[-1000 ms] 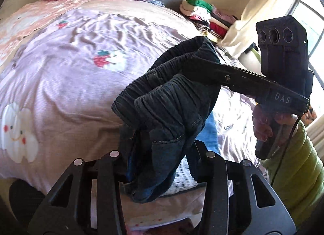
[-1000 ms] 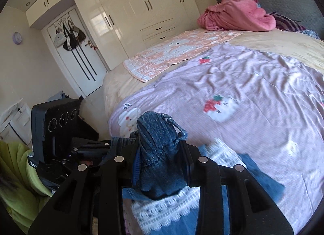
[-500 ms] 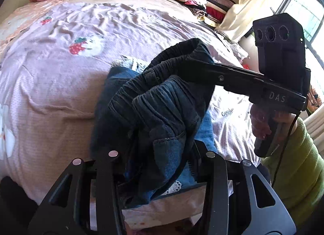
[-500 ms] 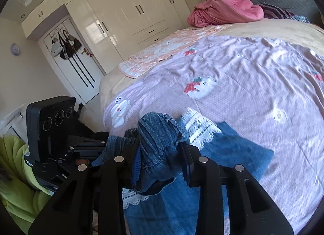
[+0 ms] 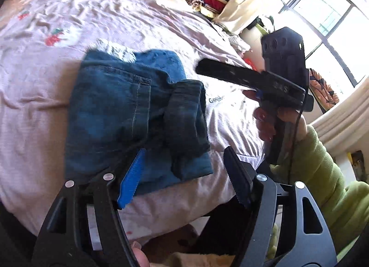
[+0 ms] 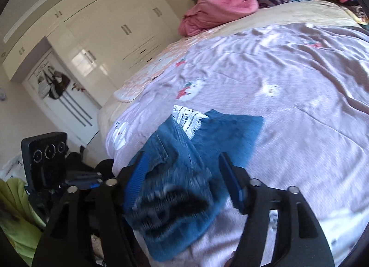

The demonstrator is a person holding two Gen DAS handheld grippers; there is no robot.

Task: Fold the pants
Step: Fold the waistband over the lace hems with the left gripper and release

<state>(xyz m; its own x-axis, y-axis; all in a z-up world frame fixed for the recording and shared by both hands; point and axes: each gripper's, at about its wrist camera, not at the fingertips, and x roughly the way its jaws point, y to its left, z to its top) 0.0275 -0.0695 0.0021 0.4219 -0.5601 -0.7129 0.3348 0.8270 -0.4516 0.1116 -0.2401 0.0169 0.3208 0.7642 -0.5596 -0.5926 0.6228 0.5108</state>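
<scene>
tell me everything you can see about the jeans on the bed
The dark blue denim jeans lie folded into a compact, roughly rectangular bundle near the edge of the pale pink strawberry-print bedsheet. A seam with light stitching runs down the top layer, the gathered dark waistband is bunched at one side, and white lace trim peeks out at the far end. Both grippers stand open, gripping nothing.

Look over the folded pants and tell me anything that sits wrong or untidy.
The pants lie folded on the bed, but the dark elastic waistband is bunched in a lump on top near the bed edge, not flat. A white lace piece pokes out at the far end.
</scene>
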